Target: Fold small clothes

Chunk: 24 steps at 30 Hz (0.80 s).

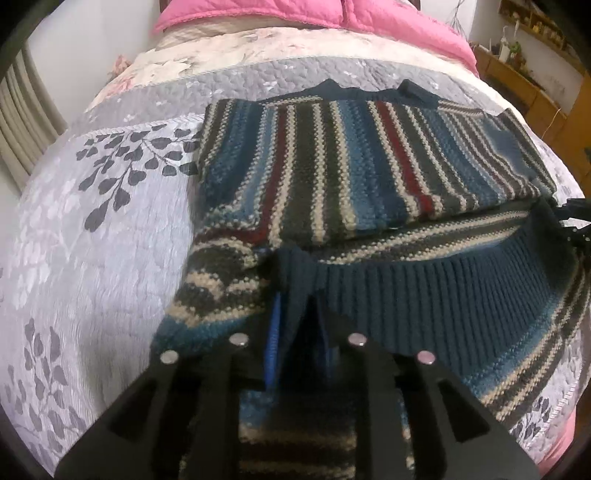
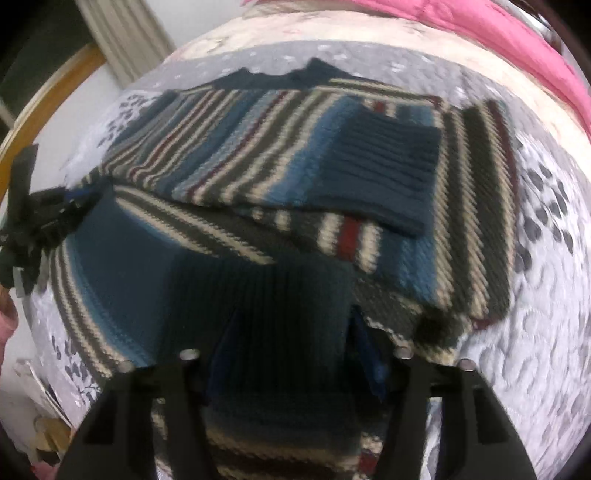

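We have the left tool (image 1: 299, 332) and right tool (image 2: 291, 354) each clamped on the sweater's (image 1: 362, 155) hem, sweater ahead on the bed (image 1: 92, 229); we should carry both corners forward evenly.

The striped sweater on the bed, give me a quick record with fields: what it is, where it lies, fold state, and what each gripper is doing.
item: striped knit sweater with dark blue ribbed hem
surface: grey leaf-print quilt on a bed
fold state: sleeves folded in across the body; hem end lifted toward the collar
left gripper: shut on the hem's corner
right gripper: hem lies between its fingers; view too blurred to tell the grip
background: pink duvet at the far end
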Available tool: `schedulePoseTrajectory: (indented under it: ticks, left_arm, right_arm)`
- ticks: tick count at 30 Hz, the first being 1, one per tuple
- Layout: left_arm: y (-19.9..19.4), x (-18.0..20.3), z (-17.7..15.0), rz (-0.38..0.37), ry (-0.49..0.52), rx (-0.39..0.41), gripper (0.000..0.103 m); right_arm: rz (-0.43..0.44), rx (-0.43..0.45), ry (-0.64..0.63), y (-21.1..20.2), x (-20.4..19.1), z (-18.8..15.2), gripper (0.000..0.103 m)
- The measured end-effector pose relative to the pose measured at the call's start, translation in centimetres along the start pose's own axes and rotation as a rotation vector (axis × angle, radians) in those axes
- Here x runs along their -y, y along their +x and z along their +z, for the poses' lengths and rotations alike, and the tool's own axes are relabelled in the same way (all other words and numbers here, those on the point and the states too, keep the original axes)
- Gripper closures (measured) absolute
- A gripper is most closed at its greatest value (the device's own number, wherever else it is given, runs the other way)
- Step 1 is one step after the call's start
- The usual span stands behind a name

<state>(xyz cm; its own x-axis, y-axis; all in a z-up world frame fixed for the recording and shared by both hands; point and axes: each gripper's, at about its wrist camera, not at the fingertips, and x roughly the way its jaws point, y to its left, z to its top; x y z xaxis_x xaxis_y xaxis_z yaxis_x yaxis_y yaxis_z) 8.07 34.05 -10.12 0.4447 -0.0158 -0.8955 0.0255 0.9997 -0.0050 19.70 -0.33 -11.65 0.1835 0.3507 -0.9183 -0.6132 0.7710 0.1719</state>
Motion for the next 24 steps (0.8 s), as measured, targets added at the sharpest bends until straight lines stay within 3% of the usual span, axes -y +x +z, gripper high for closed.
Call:
schedulePoseTrajectory:
  ticks: [1,2,3,5,9,15,18,24]
  left_arm:
    - [0.0,0.2,0.0,0.009,0.002,-0.002,0.085]
    - [-0.1,0.3,-0.1,0.010,0.004,-0.002,0.095]
    - [-0.3,0.4,-0.2,0.002,0.004,-0.001,0.097]
    - [-1.0,0.3,-0.4,-0.036,-0.012,0.024,0.098]
    - [-4.7,-0.6,-0.5,-0.166,-0.112,0.149,0.098]
    - [-9.4,-0.4,1.9,-0.168,-0.142,0.314,0.098]
    - [-10.2,-0.3,4.7,-0.127,-0.144,0.381,0.098]
    - [-8.2,-1.5,11.4,-0.085,-0.193,0.421,0.098]
  right_arm:
    - [0.006,0.005,-0.025,-0.2,-0.5,0.0,0.071]
    - [0.008,0.010,-0.041,-0.4,-0.8,-0.1,0.089]
    - [0.022,0.020,-0.060,-0.8,-1.3,-0.2,0.092]
    - [0.061,0.066,-0.081,-2.4,-1.8,-0.9,0.092]
    - [0.136,0.185,-0.072,-6.9,-1.4,-2.0,0.093]
    - [0.208,0.323,0.022,-12.4,1.0,-0.6,0.093]
    - [0.159,0.354,0.040,-13.6,2.1,2.0,0.093]
    - [0.076,0.364,0.092,-13.1,4.9,8.0,0.093]
